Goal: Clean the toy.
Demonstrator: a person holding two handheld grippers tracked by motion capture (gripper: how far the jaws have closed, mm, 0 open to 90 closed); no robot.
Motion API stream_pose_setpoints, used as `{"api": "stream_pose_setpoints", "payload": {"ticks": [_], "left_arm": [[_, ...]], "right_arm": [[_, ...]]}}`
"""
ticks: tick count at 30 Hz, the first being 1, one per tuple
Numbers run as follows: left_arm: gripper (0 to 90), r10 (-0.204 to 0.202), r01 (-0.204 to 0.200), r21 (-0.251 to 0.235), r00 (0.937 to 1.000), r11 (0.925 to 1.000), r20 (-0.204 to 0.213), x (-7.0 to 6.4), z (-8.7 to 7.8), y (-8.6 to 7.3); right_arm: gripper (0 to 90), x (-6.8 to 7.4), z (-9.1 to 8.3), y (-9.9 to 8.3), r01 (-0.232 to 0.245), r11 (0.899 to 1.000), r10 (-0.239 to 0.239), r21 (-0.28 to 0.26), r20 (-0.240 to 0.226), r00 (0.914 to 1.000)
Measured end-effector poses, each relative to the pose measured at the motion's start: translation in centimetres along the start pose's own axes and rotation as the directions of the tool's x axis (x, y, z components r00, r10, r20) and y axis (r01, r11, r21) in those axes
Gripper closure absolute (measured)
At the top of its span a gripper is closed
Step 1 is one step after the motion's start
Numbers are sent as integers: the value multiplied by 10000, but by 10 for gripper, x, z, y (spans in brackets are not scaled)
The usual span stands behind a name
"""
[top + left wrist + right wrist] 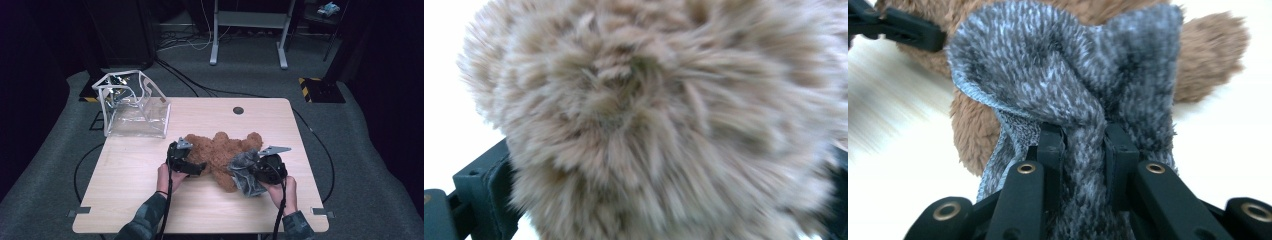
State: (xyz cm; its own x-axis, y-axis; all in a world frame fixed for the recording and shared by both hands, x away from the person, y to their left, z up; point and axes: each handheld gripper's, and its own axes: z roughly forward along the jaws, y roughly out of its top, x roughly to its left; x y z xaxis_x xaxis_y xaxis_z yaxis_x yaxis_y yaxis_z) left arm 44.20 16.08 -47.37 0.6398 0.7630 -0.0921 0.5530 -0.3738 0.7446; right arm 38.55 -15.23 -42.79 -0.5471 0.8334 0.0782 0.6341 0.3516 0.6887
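Observation:
A brown plush teddy bear (220,150) lies spread out in the middle of the table. My left gripper (199,167) comes in from the bear's left, and its jaws clasp a furry limb (649,125), with one black finger (479,190) visible beside the fur. A grey knitted garment (244,175) covers the bear's lower right part. My right gripper (1083,145) is shut on a bunched fold of this grey knit (1063,75), with brown fur (1208,55) behind it. The left gripper's black finger (913,31) appears at the top left of the right gripper view.
A clear plastic bag with white edging (132,107) stands open at the table's back left corner. The light wooden table (140,195) has a round cable hole (238,110) near its far edge. Cables lie on the grey floor around it.

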Motion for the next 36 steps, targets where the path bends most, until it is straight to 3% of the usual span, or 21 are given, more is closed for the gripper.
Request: {"api": "stream_pose_setpoints", "payload": {"ticks": [7,11,12,14,15,18,21,25,35,36], "left_arm": [[35,368,-375,-782,9993,9962,-104,-5,-32,23],[65,475,-475,-943,9989,9944,-22,-10,-35,40],[84,737,-737,-755,9973,9944,-29,-13,-30,52],[90,853,-852,-609,9964,9945,-13,-14,-26,57],[90,982,-981,-250,9952,9949,49,-15,-15,67],[89,837,-845,316,9962,9959,231,-13,2,75],[77,662,-689,851,9972,9940,341,-11,16,72],[71,490,-513,692,9982,9963,339,-10,19,64],[0,571,-594,803,9979,9950,313,-11,28,50],[0,755,-772,837,9969,9935,236,-12,29,47]], "right_arm": [[741,-22,-18,1,-482,9974,499,-534,297,9983],[740,-32,-21,4,-701,9951,730,-703,393,9966],[739,-34,-22,6,-746,9945,780,-730,440,9960],[739,-38,-23,9,-848,9933,888,-785,481,9949],[739,-40,-24,10,-833,9934,875,-785,509,9949],[739,-44,-25,15,-884,9922,937,-877,584,9939],[739,-48,-25,20,-1002,9906,1066,-932,659,9921],[739,-55,-25,24,-1079,9886,1164,-1053,781,9901],[738,-71,-26,37,-1248,9860,1384,-1105,1254,9824],[739,-75,-24,42,-1302,9850,1451,-1133,1346,9802]]}}
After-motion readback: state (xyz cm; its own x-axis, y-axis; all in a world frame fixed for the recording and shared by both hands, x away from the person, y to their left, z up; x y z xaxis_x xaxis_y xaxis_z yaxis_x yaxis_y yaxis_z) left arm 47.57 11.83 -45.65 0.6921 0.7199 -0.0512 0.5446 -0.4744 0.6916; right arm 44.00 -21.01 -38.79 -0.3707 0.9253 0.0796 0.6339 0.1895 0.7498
